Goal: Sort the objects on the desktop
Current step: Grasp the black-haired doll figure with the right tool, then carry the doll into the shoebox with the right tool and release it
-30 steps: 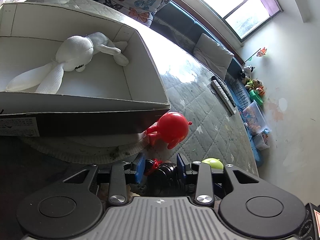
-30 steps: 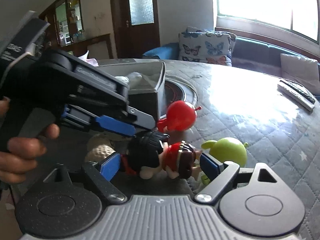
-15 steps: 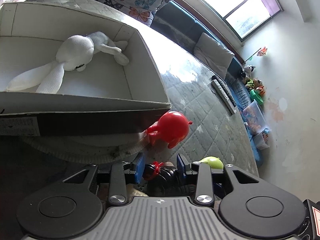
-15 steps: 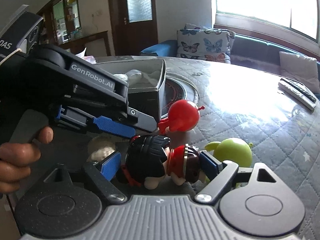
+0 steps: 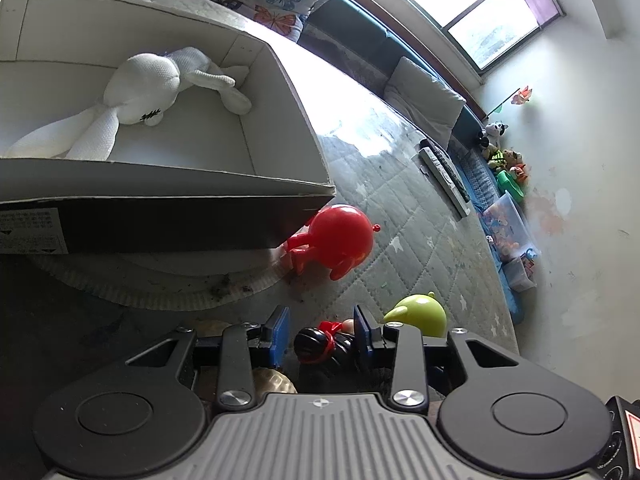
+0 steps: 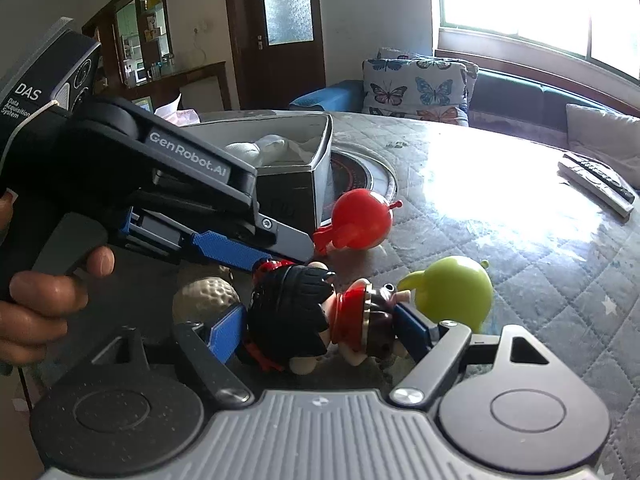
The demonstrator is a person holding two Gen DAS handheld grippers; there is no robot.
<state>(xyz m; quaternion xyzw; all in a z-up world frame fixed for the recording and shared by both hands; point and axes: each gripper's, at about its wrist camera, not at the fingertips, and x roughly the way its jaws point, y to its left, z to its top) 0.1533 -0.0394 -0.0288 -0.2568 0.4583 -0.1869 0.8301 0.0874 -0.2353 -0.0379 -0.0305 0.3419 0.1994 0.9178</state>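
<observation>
- One thing lies sorted: the white knitted plush rabbit (image 5: 140, 92) is inside the open grey cardboard box (image 5: 280, 80).
- By my judgement, left on the quilted table cover (image 5: 420, 240): red round plastic toy (image 5: 340, 236), green round plastic toy (image 5: 420, 314), beige dimpled ball (image 6: 206, 294).
- My right claw (image 6: 320, 328) clamps the black-haired doll figure (image 6: 312, 312) end to end.
- My left claw (image 5: 320, 330) straddles its head, jaws parted, not visibly gripping.
</observation>
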